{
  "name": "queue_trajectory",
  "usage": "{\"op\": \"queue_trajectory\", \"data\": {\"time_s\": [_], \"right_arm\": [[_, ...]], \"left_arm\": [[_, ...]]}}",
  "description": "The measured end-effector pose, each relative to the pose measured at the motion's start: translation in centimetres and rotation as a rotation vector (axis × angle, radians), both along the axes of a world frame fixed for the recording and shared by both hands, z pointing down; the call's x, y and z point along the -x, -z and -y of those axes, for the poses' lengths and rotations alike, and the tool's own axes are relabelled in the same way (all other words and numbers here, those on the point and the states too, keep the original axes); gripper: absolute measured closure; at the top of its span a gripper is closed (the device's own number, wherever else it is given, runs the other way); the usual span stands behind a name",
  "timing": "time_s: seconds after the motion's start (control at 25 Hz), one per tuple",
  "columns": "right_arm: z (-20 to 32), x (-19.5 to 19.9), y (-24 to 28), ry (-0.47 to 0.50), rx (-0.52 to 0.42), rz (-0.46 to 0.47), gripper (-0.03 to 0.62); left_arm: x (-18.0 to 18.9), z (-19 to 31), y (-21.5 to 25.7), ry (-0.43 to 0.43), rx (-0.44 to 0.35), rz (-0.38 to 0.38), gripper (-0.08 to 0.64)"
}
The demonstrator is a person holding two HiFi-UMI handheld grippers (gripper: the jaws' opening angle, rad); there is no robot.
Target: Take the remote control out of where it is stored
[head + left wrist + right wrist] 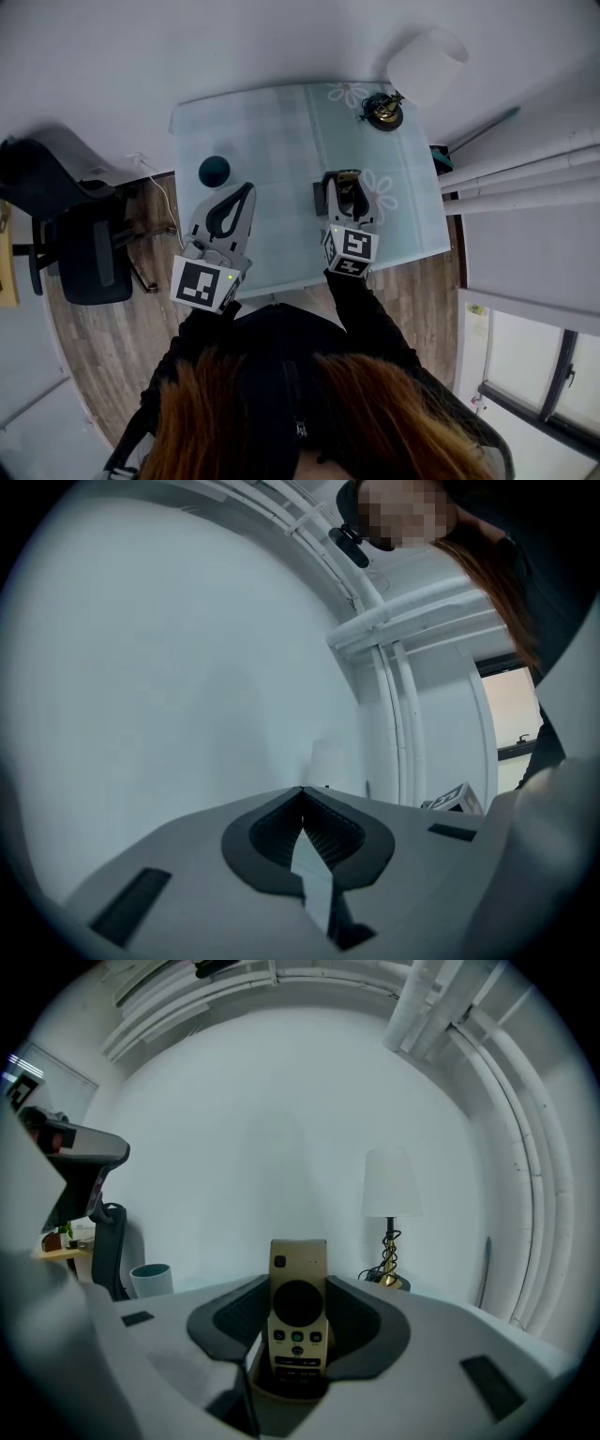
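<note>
Remote control (298, 1312) stands upright right of the bench's (281, 122) centre, long axis vertical, foot sunk in a dark holder (320, 198). Right tongs (298, 1281) grip its sides, jaws fairly wide. Left tongs (302, 791) are closed and empty, tips touching. Only the right gripper view shows the button face.

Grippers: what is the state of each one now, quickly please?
Left gripper: closed, empty.
Right gripper: closed on the remote.

Beige remote control (298, 1312) stands upright, buttons showing.
</note>
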State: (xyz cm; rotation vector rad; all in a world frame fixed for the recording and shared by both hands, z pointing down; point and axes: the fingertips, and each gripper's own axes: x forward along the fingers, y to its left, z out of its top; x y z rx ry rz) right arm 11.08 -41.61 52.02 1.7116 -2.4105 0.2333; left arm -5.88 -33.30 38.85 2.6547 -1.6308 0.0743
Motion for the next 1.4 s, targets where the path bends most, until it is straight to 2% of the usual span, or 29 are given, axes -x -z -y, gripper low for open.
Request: {"op": "queue_trajectory", "data": {"time_s": [0.12, 0.44, 0.64, 1.4], "right_arm": [[0.0, -0.3, 0.7, -0.013, 0.007, 0.027, 0.397], [-0.4, -0.2, 3.5, 0.001, -0.044, 0.017, 0.397], [-0.6, -0.3, 4.4, -0.003, -0.033, 0.048, 0.397], [-1.1, -0.2, 9.4, 0.031, -0.089, 0.073, 0.397]], "left_arm": [[-0.1, -0.1, -0.1, -0.002, 0.003, 0.0, 0.56], [-0.4, -0.4, 0.0, -0.009, -0.001, 0.0, 0.56], [-0.6, -0.5, 0.1, -0.013, -0.004, -0.002, 0.56], [-1.3, -0.6, 0.6, -0.015, -0.01, -0.013, 0.56]]}}
